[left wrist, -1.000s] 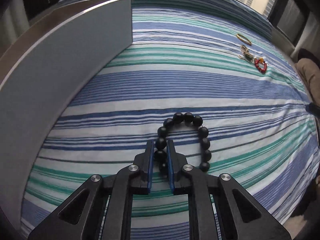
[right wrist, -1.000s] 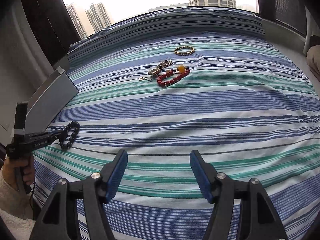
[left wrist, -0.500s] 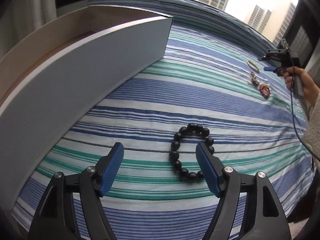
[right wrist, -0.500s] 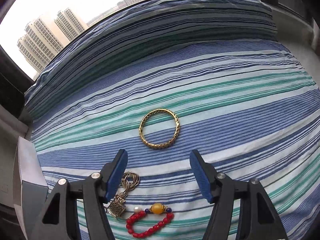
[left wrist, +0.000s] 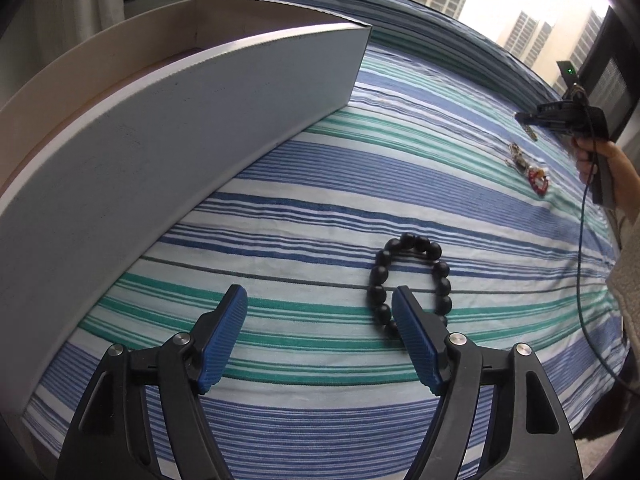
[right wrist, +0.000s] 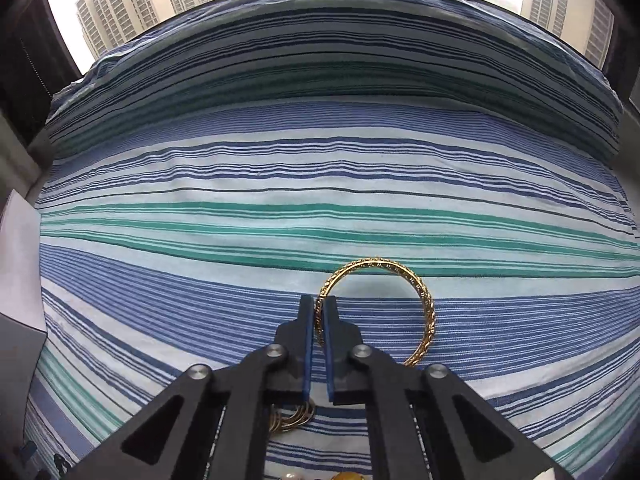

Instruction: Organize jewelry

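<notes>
My left gripper (left wrist: 319,296) is open and empty above the striped bedsheet. A black bead bracelet (left wrist: 412,280) lies on the sheet just past its right finger. My right gripper (right wrist: 319,304) is shut on the left rim of a gold bangle (right wrist: 424,304) that lies on the sheet. It also shows far right in the left wrist view (left wrist: 524,118). A red bead bracelet (left wrist: 538,182) and a gold chain piece (left wrist: 518,160) lie close below it. Gold rings (right wrist: 294,420) and beads show under the right gripper.
A large white open box (left wrist: 180,128) stands at the left of the bed, its long wall facing the left gripper. The striped sheet (right wrist: 280,216) rises to a folded ridge at the far side. A hand and cable (left wrist: 592,152) are at the right edge.
My left gripper let go of the black bracelet, opened and drew back left. My right gripper moved forward to the gold bangle and shut on its rim.
</notes>
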`<action>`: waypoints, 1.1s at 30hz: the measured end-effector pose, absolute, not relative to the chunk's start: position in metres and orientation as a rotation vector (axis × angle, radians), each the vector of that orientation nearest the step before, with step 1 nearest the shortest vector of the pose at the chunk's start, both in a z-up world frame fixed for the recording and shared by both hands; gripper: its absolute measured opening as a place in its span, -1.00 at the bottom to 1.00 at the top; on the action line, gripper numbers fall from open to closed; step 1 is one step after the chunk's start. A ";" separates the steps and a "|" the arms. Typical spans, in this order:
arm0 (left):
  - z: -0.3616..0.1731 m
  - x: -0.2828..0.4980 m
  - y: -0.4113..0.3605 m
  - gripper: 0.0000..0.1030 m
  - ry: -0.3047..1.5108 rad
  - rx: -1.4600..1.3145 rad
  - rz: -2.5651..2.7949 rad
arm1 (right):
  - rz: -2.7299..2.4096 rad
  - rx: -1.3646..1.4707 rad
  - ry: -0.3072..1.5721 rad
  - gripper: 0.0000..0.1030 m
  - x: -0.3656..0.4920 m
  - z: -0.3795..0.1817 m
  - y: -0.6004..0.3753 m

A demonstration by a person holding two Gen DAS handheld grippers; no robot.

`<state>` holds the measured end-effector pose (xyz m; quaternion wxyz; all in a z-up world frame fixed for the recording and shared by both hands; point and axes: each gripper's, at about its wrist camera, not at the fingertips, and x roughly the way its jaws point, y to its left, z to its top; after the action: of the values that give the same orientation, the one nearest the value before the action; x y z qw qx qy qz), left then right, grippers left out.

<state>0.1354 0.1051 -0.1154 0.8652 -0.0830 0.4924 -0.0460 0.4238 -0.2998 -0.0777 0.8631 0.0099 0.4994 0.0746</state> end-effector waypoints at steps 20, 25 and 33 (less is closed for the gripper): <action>-0.134 0.147 0.061 0.51 1.039 0.014 -0.142 | 0.539 -0.075 1.033 -0.30 0.138 -0.077 -0.178; -0.136 0.145 0.051 0.51 1.011 0.055 -0.134 | 0.352 -0.064 1.073 -0.30 0.149 -0.082 -0.217; -0.130 0.145 0.042 -0.79 1.028 0.054 -0.191 | 0.341 -0.104 1.054 -0.31 0.174 -0.110 -0.189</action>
<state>0.1449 0.0425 -0.1300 0.8660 0.0259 0.4909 -0.0913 0.1744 -0.1893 -0.1103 0.8492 -0.0494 0.5002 0.1618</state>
